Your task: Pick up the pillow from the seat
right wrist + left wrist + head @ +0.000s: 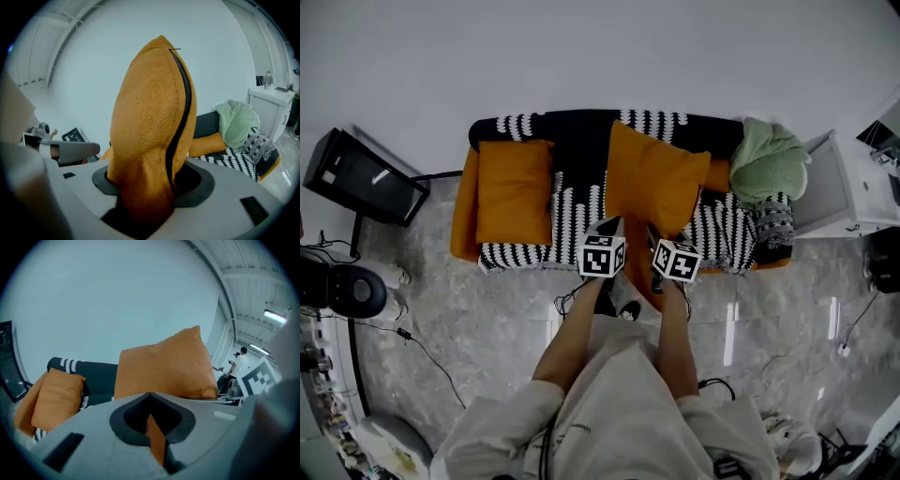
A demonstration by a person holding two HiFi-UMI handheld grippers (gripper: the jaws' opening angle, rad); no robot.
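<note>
Orange pillow [654, 178] upright over sofa [581, 141]; left gripper [154, 439] pinches its edge, right gripper [143, 199] clamps zipper corner; second pillow [514, 192] on sofa

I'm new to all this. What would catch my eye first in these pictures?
A big orange square fabric pillow stands out in the middle, held up before the sofa with the black-and-white patterned cover, its near edge pinched by both the left gripper and the right gripper. A second orange pillow lies on the sofa's left seat, and a crumpled pale green blanket sits at its right end.
</note>
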